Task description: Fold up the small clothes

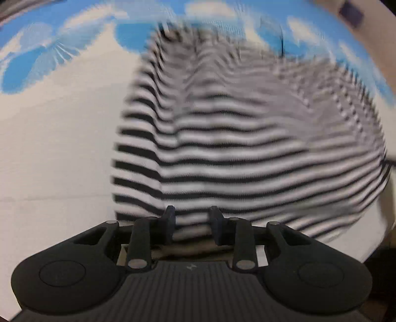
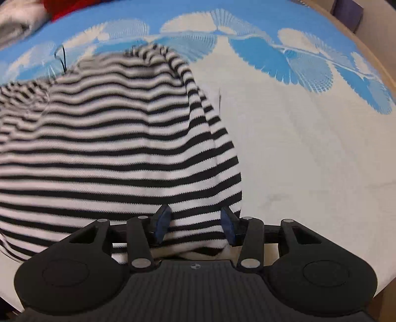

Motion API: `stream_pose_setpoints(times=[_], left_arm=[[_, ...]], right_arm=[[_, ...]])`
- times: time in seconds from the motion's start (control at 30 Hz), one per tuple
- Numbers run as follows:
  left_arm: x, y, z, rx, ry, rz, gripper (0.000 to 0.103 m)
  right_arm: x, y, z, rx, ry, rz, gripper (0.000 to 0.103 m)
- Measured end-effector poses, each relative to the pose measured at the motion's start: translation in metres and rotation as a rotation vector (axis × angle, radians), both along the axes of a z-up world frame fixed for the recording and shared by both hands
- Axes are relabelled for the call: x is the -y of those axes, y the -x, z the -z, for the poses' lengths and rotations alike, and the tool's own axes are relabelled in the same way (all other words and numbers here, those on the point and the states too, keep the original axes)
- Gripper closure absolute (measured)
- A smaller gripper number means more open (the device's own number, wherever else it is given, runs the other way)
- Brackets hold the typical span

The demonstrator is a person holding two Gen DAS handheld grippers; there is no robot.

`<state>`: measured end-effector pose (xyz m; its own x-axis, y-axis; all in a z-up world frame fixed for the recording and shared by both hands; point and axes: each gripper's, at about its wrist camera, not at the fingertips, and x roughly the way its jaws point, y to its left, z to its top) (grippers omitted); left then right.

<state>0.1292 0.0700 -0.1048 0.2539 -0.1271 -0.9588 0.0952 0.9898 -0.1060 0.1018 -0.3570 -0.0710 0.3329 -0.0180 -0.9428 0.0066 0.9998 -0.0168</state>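
Nearest me at the bottom of the left wrist view, my left gripper (image 1: 191, 224) stands with a narrow gap, pads clear of the striped cloth showing between them. The right gripper (image 2: 195, 226) is parted wider over the hem; I cannot tell whether its pads press on it. The black-and-white striped top (image 2: 118, 148) fills mid-frame, blurred in the left view, cut off left in the right. Beyond lies the blue-and-white leaf-patterned cloth (image 2: 297, 123). Something red (image 2: 64, 7) sits upper left, mostly cropped.

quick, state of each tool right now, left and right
left tool: open, above the near edge of the striped top, gripping nothing.
right tool: open, astride the near corner of the striped top, pads not pressing it.
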Motion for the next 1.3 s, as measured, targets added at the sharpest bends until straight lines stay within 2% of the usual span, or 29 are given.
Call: stream_pose_setpoints(times=[0.07, 0.1, 0.13, 0.2, 0.3, 0.4, 0.47, 0.57, 0.63, 0.7, 0.9, 1.1, 1.3], left_arm=[[-0.006, 0.006, 0.0, -0.004, -0.015, -0.013, 0.07], [-0.012, 0.008, 0.007, -0.037, -0.056, -0.028, 0.07], [-0.018, 0.008, 0.014, -0.068, -0.094, -0.05, 0.07], [-0.027, 0.008, 0.009, -0.051, -0.06, -0.084, 0.07], [-0.032, 0.021, -0.028, 0.112, -0.035, -0.111, 0.07], [-0.037, 0.039, -0.073, 0.282, 0.042, -0.15, 0.065], [-0.038, 0.052, -0.096, 0.348, 0.065, -0.162, 0.065], [-0.043, 0.07, -0.124, 0.414, 0.073, -0.182, 0.061], [-0.047, 0.089, -0.138, 0.451, 0.073, -0.202, 0.056], [-0.057, 0.11, -0.15, 0.485, 0.087, -0.237, 0.055], [-0.077, 0.151, -0.176, 0.603, 0.086, -0.317, 0.049], [-0.088, 0.152, -0.177, 0.605, 0.06, -0.343, 0.049], [-0.101, 0.159, -0.179, 0.652, 0.08, -0.377, 0.049]], right_arm=[[0.003, 0.004, 0.002, -0.021, 0.016, 0.006, 0.057], [0.004, 0.006, 0.006, -0.042, 0.032, 0.001, 0.056], [0.005, 0.007, 0.009, -0.053, 0.04, 0.0, 0.051], [0.009, 0.011, 0.006, -0.043, 0.02, 0.025, 0.051], [0.008, 0.017, -0.01, 0.017, -0.004, 0.043, 0.054], [-0.008, 0.031, -0.039, 0.158, -0.027, 0.001, 0.054], [-0.023, 0.038, -0.054, 0.236, -0.035, -0.031, 0.054], [-0.053, 0.049, -0.069, 0.309, -0.08, -0.065, 0.054], [-0.078, 0.056, -0.075, 0.341, -0.107, -0.102, 0.058], [-0.103, 0.06, -0.079, 0.367, -0.136, -0.151, 0.061], [-0.187, 0.071, -0.081, 0.433, -0.171, -0.329, 0.09], [-0.267, 0.073, -0.072, 0.434, -0.257, -0.493, 0.093], [-0.34, 0.086, -0.046, 0.383, -0.257, -0.666, 0.093]])
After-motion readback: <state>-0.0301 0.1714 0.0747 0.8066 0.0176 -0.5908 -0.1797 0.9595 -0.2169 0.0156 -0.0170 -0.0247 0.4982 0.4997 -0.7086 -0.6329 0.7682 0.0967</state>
